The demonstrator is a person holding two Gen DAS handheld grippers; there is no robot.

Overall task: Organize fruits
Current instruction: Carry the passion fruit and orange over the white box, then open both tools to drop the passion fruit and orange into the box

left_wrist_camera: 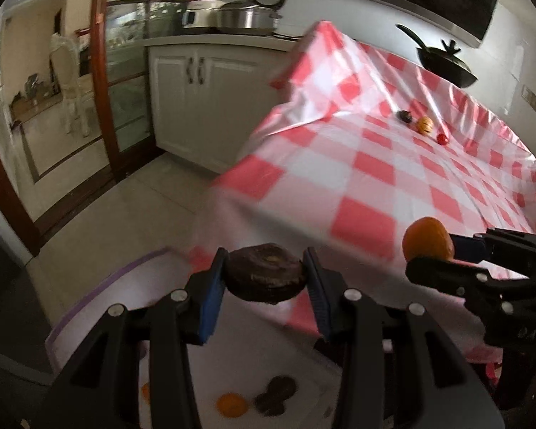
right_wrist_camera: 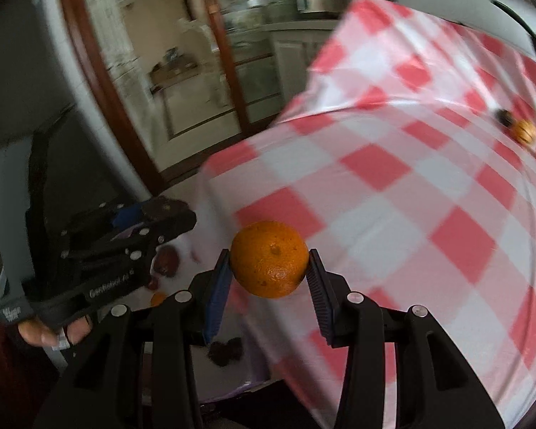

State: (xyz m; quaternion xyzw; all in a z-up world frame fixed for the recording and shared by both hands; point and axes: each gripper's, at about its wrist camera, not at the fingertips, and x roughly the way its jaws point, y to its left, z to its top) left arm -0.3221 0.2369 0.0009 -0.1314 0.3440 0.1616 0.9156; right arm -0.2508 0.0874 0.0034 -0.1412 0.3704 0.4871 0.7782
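Jaws clamp flat dark fruit (left_wrist_camera: 266,277), orange (right_wrist_camera: 269,259)

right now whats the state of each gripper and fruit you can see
left gripper: shut on the dark fruit, held in the air
right gripper: shut on the orange, held in the air
three small fruits: lying loose in a row on the checked cloth
fruits on the white surface: lying loose below the left gripper
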